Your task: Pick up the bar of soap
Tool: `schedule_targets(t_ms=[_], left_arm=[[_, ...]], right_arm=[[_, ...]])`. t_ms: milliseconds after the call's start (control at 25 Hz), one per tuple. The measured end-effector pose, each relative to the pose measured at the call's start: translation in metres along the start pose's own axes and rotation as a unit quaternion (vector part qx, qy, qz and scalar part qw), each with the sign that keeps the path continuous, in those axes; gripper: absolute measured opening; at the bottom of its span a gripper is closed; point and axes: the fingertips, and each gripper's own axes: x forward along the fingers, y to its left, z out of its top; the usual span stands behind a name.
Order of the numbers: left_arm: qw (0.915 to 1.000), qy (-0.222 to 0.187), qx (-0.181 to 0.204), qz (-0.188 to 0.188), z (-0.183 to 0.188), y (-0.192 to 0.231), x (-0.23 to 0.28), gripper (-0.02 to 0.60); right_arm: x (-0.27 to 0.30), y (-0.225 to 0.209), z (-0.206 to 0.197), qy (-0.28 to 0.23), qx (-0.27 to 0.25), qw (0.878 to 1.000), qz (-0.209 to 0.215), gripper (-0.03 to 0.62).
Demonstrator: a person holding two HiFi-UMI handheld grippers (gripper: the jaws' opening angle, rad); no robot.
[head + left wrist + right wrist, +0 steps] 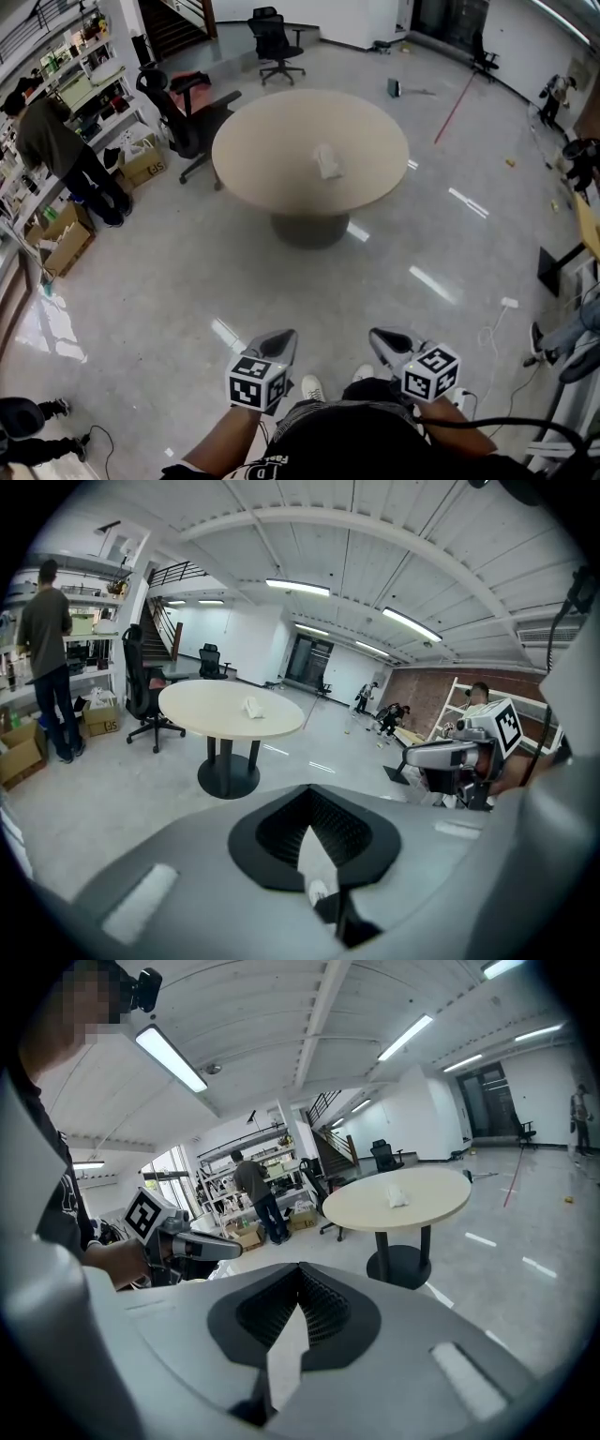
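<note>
The left gripper and right gripper are clenched empty; the soap, upper centre, could be shoved away if reached unopened.

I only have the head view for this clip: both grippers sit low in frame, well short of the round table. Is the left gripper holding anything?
Observer: No. The left gripper view shows the left gripper with its jaws together and nothing between them.
Operator: And the right one?
Observer: The right gripper is shut and empty as well.
Operator: What carries the table top? I see only a dark base.
Observer: Slim dark posts rise from that base to the table, where the bar of soap lies.
</note>
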Motion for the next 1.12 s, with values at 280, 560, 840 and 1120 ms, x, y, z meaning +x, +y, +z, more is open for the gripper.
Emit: schedule_targets(t_ms=[280,560,840,1120], left_arm=[[0.9999,0.006,-0.009,0.01,0.01,0.018,0.009,0.008],[0.9983,0.005,-0.029,0.05,0.037,0.04,0.033,0.008],[0.9985,-0.002,-0.02,0.05,0.101,0.045,0.104,0.008],[0.9979,-0.007,-0.002,0.065,0.168,0.04,0.175,0.008]], right_arm=[[0.028,-0.007,0.017,0.004,0.002,1.0,0.017,0.006],[0.064,-0.04,0.048,0.005,0.002,0.999,0.054,0.006],[0.095,-0.111,0.092,-0.004,0.002,0.997,0.071,0.006],[0.098,-0.198,0.134,-0.018,0.011,0.997,0.07,0.006]])
